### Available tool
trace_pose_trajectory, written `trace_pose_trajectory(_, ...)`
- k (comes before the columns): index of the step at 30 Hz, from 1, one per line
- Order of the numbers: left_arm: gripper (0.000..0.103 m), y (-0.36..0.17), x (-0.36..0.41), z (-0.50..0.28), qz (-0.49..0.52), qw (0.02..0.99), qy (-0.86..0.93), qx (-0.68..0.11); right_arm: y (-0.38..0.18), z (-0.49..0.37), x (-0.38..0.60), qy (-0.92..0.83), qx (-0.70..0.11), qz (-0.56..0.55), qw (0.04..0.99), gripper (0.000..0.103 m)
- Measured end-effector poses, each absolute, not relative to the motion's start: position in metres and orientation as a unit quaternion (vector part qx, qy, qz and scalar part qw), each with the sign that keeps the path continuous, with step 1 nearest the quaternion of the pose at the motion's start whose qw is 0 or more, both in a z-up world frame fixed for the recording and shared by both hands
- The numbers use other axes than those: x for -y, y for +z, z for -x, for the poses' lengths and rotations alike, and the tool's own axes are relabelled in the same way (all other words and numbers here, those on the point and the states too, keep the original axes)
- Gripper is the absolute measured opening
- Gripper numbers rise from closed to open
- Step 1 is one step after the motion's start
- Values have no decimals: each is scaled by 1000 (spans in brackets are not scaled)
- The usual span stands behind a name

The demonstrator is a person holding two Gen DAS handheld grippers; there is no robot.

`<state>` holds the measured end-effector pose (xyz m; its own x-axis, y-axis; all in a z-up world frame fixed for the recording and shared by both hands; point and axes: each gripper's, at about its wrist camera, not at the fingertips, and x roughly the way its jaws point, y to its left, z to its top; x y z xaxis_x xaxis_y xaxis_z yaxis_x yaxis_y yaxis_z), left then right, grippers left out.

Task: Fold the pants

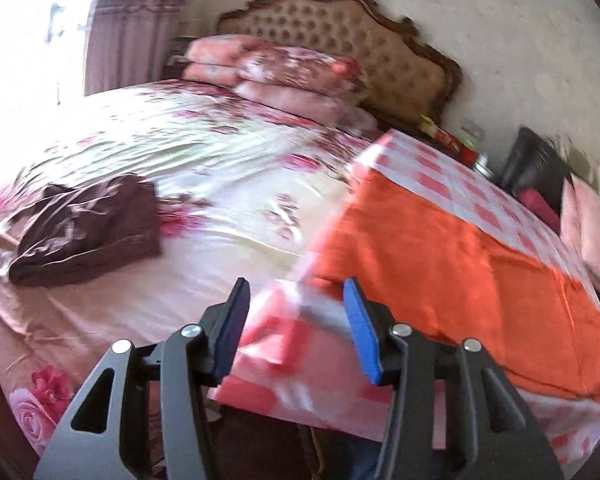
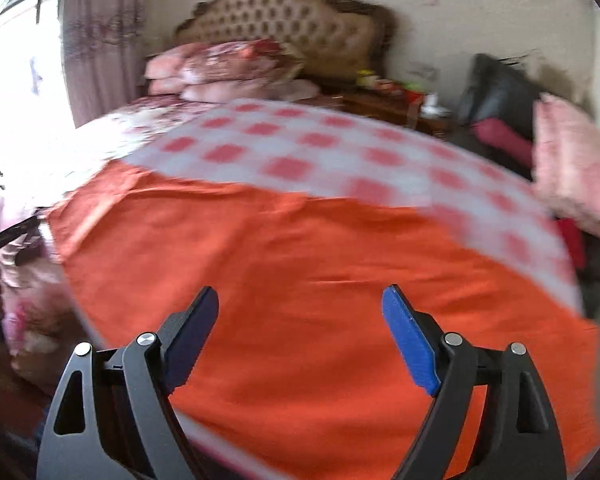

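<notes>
Orange pants (image 1: 452, 256) lie spread flat on a table covered with a red-and-white checked cloth (image 1: 456, 176); they also fill the right wrist view (image 2: 300, 280). My left gripper (image 1: 298, 292) is open and empty, over the table's near left corner, just left of the pants' edge. My right gripper (image 2: 300, 300) is open wide and empty, hovering above the middle of the pants. Both views are motion-blurred.
A bed with a floral sheet (image 1: 204, 168) lies left of the table, with a folded dark brown garment (image 1: 92, 228) on it. Pillows (image 1: 284, 76) sit at the tufted headboard (image 1: 340, 36). A nightstand with small items (image 2: 396, 92) and a pink cushion (image 2: 572, 168) stand at the right.
</notes>
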<state>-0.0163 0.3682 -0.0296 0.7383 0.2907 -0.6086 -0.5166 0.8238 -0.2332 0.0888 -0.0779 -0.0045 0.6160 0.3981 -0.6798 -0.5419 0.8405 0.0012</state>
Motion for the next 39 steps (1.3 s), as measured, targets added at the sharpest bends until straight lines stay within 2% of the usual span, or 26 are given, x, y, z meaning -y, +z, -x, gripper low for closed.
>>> trace_pose_trajectory(4, 47, -25, -371, 21, 191, 922, 197, -274, -20, -77, 38, 268, -366, 89, 887, 81)
trace_pose_trajectory(10, 47, -33, -365, -7, 170, 925, 179, -288, -37, -80, 29, 241, -392, 84, 884, 83)
trace_pose_trajectory(11, 48, -38, -369, -10, 165, 922, 189, -294, -38, -80, 30, 239, -396, 81, 883, 84)
trace_pose_trajectory(12, 53, -41, -373, -8, 172, 920, 192, -293, -39, -80, 30, 238, -397, 81, 883, 85)
trace_pose_trajectory(14, 53, -42, -381, 2, 205, 916, 193, -284, -43, -80, 29, 232, -400, 84, 883, 86)
trace_pose_trajectory(20, 44, -30, -362, 14, 189, 937, 138, -259, -53, -79, 23, 223, -398, 100, 884, 87)
trace_pose_trajectory(23, 33, -34, -357, 4, 203, 936, 107, -268, -53, -78, 24, 225, -398, 98, 884, 87)
trace_pose_trajectory(28, 31, -40, -349, -5, 176, 935, 107, -289, -53, -74, 26, 230, -396, 100, 883, 88)
trace_pose_trajectory(35, 33, -42, -348, -13, 41, 940, 108, -322, -54, -73, 25, 232, -395, 103, 883, 88)
trace_pose_trajectory(39, 34, -37, -363, -12, 60, 940, 99, -321, -54, -74, 25, 231, -396, 102, 883, 88)
